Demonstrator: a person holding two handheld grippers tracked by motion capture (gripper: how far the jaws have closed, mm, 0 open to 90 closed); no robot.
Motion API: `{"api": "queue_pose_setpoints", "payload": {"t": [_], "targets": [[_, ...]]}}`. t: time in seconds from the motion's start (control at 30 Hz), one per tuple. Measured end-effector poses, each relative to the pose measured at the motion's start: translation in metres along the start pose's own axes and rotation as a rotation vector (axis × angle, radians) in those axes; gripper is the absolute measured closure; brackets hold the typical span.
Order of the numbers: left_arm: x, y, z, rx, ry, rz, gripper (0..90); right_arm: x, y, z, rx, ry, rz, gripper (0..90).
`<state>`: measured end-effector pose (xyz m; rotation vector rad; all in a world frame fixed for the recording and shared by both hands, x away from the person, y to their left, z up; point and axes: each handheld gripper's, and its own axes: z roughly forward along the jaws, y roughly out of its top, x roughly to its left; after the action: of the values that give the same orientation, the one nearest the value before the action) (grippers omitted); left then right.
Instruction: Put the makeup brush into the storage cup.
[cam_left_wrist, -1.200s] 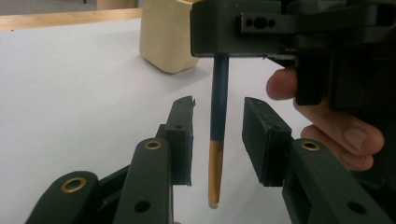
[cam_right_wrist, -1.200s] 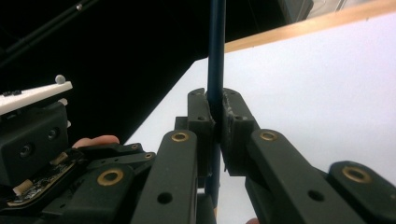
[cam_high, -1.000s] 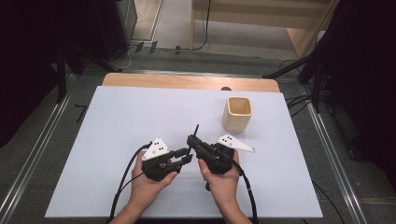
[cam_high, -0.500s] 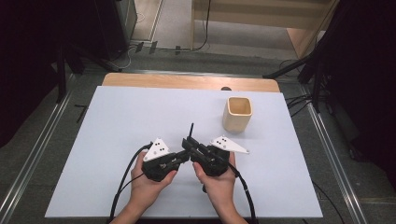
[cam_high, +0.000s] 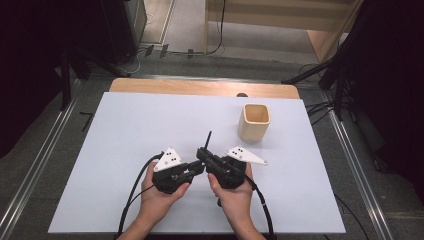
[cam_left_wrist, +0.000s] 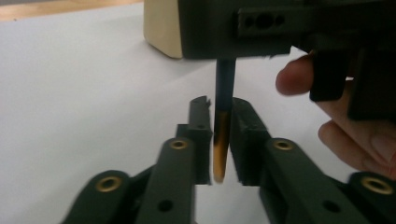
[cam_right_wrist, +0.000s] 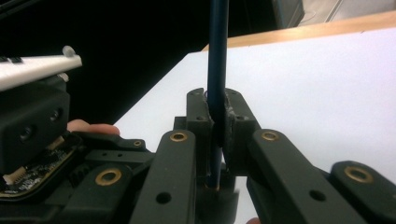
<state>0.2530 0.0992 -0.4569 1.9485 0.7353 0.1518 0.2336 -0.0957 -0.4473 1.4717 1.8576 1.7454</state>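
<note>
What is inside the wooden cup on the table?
The high view looks into the wooden cup from above: its near inner wall and bottom seem bare. The part under the front rim is covered.

So the pen (cam_high: 208, 138) got straightened up: a second ago it leaned off to the right, now it stands pretty much upright in the high view. Both hands slid a touch left. The left gripper (cam_left_wrist: 219, 140) jaws closed, then just opened again with the pen's tip between them, probably not pinching it.
</note>
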Motion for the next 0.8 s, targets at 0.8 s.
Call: {"api": "queue_pose_setpoints", "payload": {"t": [0.8], "targets": [[0.034,0.016,-0.038,-0.023,0.003,-0.028,59.9,-0.012,-0.009,0.010,0.110,-0.202,-0.498,83.9]]}}
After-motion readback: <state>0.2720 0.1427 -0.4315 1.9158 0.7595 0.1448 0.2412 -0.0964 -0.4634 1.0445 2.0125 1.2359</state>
